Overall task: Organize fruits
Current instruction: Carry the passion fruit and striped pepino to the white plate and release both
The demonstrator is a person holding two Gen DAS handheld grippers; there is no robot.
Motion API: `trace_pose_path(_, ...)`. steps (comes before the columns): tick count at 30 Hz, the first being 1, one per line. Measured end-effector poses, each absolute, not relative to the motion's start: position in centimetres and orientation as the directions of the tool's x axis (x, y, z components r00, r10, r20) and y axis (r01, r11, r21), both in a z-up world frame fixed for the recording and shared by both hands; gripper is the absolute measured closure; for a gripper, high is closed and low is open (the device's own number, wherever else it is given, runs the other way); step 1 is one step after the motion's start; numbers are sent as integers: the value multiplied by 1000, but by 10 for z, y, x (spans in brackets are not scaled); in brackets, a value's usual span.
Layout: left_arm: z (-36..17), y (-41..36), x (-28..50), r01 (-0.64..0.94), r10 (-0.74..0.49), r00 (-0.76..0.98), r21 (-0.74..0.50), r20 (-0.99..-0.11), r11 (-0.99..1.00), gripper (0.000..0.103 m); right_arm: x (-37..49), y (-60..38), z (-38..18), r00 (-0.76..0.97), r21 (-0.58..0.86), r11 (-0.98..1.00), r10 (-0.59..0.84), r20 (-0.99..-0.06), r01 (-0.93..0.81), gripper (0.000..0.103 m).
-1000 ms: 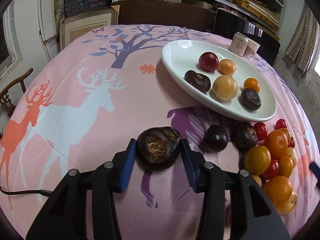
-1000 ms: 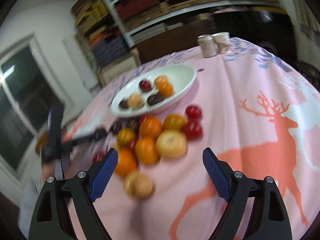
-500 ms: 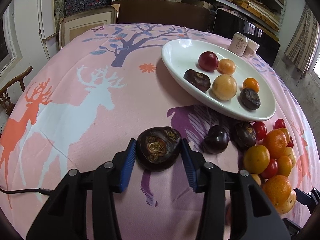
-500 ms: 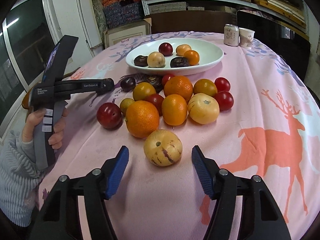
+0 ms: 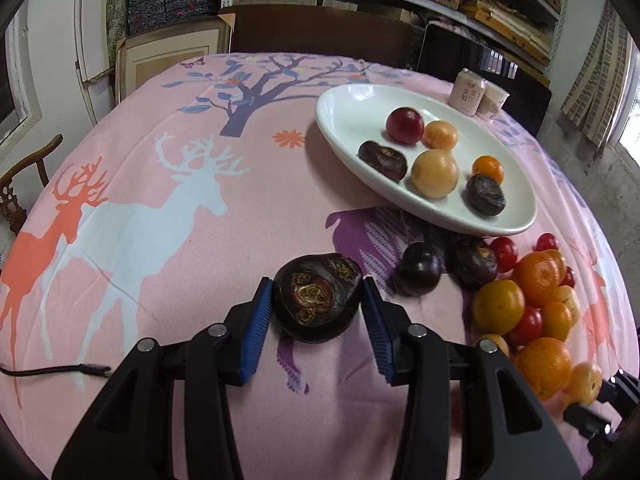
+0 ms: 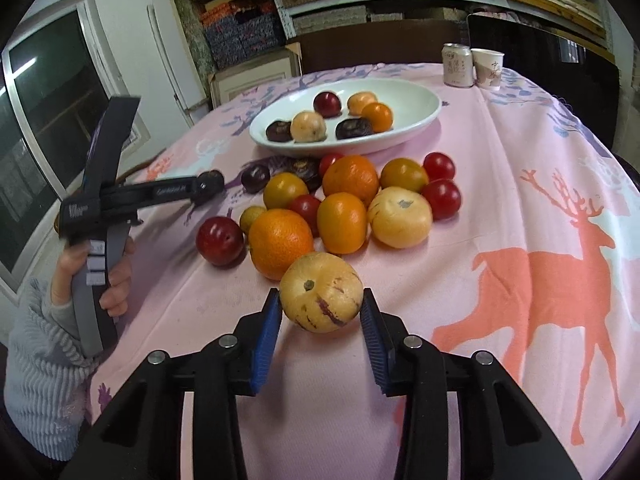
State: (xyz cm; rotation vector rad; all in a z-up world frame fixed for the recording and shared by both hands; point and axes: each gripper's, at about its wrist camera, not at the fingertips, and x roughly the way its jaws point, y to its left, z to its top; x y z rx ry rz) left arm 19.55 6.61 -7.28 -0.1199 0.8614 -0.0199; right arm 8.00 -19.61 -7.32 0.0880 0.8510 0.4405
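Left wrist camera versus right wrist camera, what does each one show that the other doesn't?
Only the left wrist view: the left gripper shut on a dark fruit, and a cable on the cloth.
Only the right wrist view: the right gripper, whose jaws have just been closing, around a striped melon, and a hand.
Both: the plate, can and cup.

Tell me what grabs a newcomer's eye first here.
A heap of oranges, tomatoes and plums crowds the pink deer tablecloth in front of a white oval dish of fruit. Nearer, the right gripper clamps a pale striped melon; the left gripper clamps a dark water chestnut.
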Motion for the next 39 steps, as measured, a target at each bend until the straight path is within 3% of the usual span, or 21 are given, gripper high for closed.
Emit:
trace_pose_path(6, -44, 63, 198, -7, -96, 697, -141, -710, 990, 59, 98, -229, -46, 635, 288, 910, 414, -652, -298, 63)
trace_pose_path(10, -12, 51, 225, -6, -39, 738, -64, -674, 998, 59, 135, -234, -7, 694, 278, 912, 409, -592, -301, 63)
trace_pose_path(16, 11, 44, 275, -12, -60, 753, -105, -655, 994, 59, 205, -221, 29, 739, 290, 904, 424, -524, -313, 63)
trace_pose_path(28, -34, 43, 355, -43, -66, 676, -128, -734, 991, 59, 303, -197, -12, 714, 269, 929, 369, -595, -255, 62)
trace_pose_path(31, -44, 44, 361, -37, -82, 664, -142, -743, 989, 57, 311, -199, -30, 698, 300, 921, 385, -603, -249, 58)
trace_pose_path(32, -46, 44, 362, -43, -76, 664, -138, -744, 989, 54, 313, -200, -35, 698, 319, 915, 397, -597, -247, 47)
trace_pose_path(33, -46, 44, 362, -39, -79, 666, -140, -742, 989, 51, 313, -201, -37, 702, 319, 916, 394, -593, -244, 43)
trace_pose_path(35, -45, 42, 359, -31, -83, 671, -141, -737, 990, 45, 309, -201, -36, 719, 290, 925, 376, -585, -247, 41)
trace_pose_path(38, -37, 37, 350, -58, -19, 704, -84, -710, 995, 25, 302, -202, -31, 731, 285, 924, 377, -569, -255, 36)
trace_pose_path(39, -34, 35, 346, -62, 4, 719, -59, -695, 996, 25, 300, -202, -30, 734, 284, 923, 379, -564, -258, 35)
